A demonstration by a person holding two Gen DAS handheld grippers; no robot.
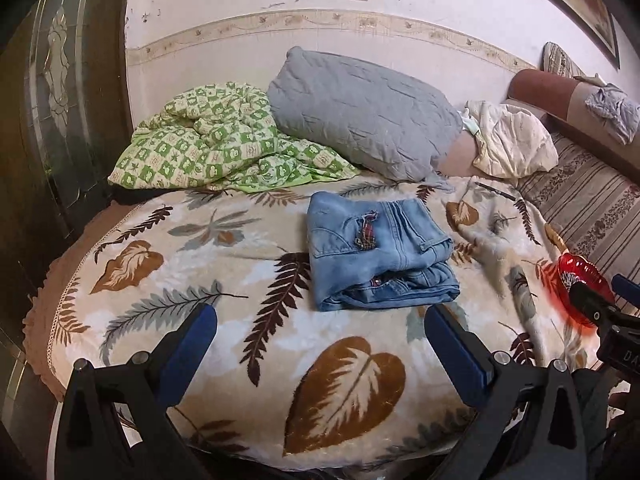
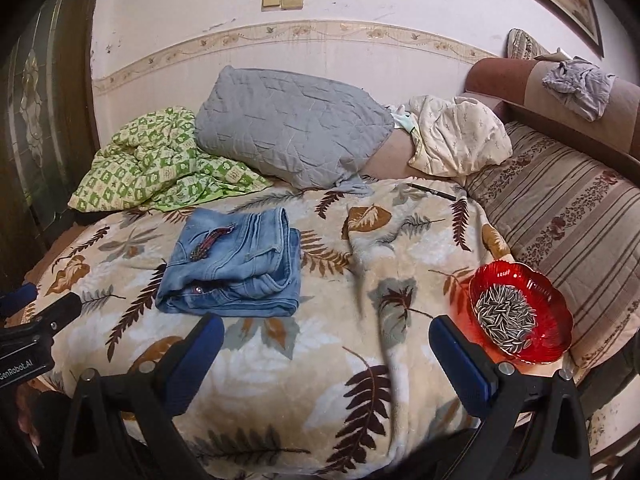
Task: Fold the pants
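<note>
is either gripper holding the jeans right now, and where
Nothing is held. The left gripper and right gripper are both open and empty, short of the folded jeans on the blanket.

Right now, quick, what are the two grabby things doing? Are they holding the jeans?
Left gripper: open, holding nothing.
Right gripper: open, holding nothing.
The folded jeans lie on the blanket, clear of both.

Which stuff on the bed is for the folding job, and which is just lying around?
For the job:
jeans, already folded
left gripper, jaws open
right gripper, jaws open

Just lying about:
red bowl of seeds
grey pillow
green checked quilt
pen
cream cloth
</note>
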